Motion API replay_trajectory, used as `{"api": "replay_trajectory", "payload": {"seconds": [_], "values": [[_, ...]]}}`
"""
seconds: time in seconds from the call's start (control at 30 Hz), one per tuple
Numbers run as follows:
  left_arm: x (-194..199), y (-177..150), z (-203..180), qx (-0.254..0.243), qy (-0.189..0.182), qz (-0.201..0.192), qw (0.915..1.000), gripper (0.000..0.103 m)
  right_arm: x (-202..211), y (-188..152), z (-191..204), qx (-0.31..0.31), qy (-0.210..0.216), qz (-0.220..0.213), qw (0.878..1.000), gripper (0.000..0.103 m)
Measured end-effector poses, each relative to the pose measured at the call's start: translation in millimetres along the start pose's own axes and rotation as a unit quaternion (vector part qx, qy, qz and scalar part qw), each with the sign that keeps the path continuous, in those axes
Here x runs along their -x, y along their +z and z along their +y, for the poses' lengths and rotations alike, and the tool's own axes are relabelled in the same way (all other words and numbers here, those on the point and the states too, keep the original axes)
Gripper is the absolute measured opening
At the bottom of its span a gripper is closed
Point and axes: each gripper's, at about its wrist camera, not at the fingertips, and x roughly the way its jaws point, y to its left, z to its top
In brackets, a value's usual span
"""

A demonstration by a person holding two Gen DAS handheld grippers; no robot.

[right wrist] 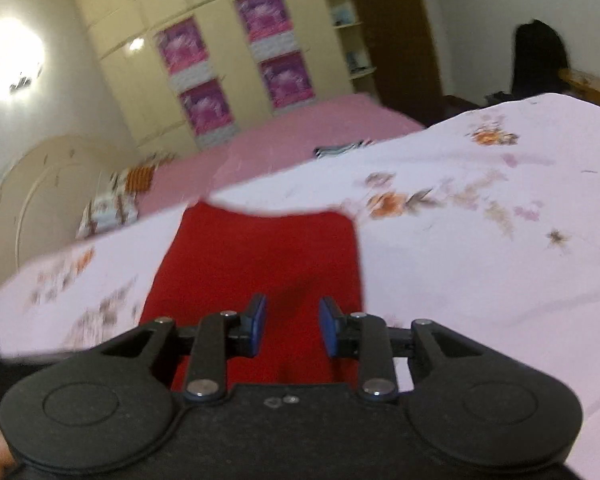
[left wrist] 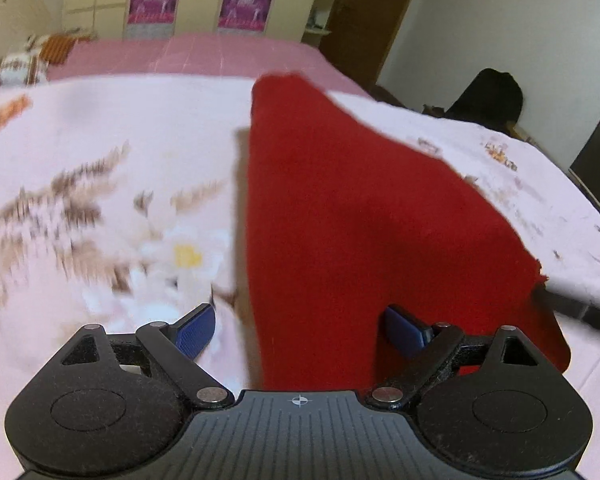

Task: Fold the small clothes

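Nearest the left wrist camera, the left gripper (left wrist: pixel 296 330) stood spread wide, its blue pads (left wrist: pixel 194 330) well apart and pinching nothing; the near edge of the red garment (left wrist: pixel 340 208) ran between them and under the right-hand pad. In the right wrist view the right gripper (right wrist: pixel 293 326) hung over the same red garment (right wrist: pixel 256 256) with its jaws only partly parted. A clear gap showed between the pads and no cloth was caught in it, so it held nothing.

The garment lay mostly flat on the pale flowered sheet (left wrist: pixel 100 152), a long red piece narrowing toward its far end, where the edge looked slightly lifted or turned over. Motion blur made that hard to confirm.

The step in hand seemed to be taking hold of the near edge for a fold. To do it well, each gripper would want to come down on its own near corner, catch only the red cloth and not the sheet beneath, and close fully before lifting. Both corners should then be carried together so the fold landed square.

Farther off, the pink bedspread (left wrist: pixel 204 56) covered the rest of the bed, with a patterned pillow (left wrist: pixel 16 70) at its left. A striped item (right wrist: pixel 340 149) lay on the bed beyond the sheet. The cream wardrobe (right wrist: pixel 220 40) with purple panels stood behind. Nothing lay between the grippers and the garment; the loose sheet underneath was the one likely snag.
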Motion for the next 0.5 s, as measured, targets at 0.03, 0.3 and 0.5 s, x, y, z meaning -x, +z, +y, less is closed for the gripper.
{"api": "replay_trajectory", "payload": {"seconds": [0.03, 0.3, 0.5], "values": [[1, -4, -1, -0.003, 0.003, -0.006, 1.0000, 0.091, -7, -8, 0, 0.006, -0.012, 0.020, 1.000, 0.026], [18, 3, -7, -0.008, 0.017, -0.008, 0.9998, 0.090, -14, -24, -4, 0.062, -0.055, 0.051, 0.995, 0.025], [32, 31, -15, -0.023, 0.008, -0.040, 0.9989, 0.090, -1, 9, 8, 0.047, -0.034, 0.004, 0.998, 0.029]]}}
